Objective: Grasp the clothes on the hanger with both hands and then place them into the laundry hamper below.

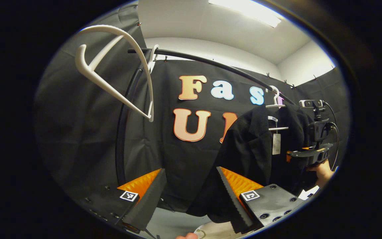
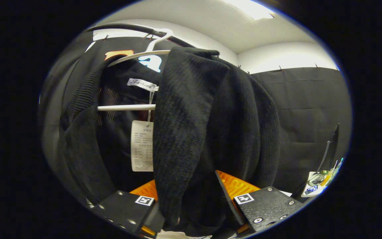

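Note:
A black knit garment (image 1: 260, 149) hangs on a white hanger (image 1: 276, 103) from the black rail (image 1: 211, 63), at the right of the left gripper view. My left gripper (image 1: 191, 205) is open, low and to the garment's left, with the garment's lower edge just beyond its fingers. In the right gripper view the garment (image 2: 211, 126) is close up, with a paper tag (image 2: 142, 146) inside it. One front panel hangs down between the fingers of my right gripper (image 2: 192, 205), whose jaws stand apart. The right gripper (image 1: 305, 154), held by a hand, shows beside the garment's far side.
An empty white hanger (image 1: 111, 66) hangs tilted on the rail at the upper left. A pale curved rim (image 1: 211, 230) lies below the garment at the bottom edge. Small items (image 2: 317, 181) sit on a surface at the far right.

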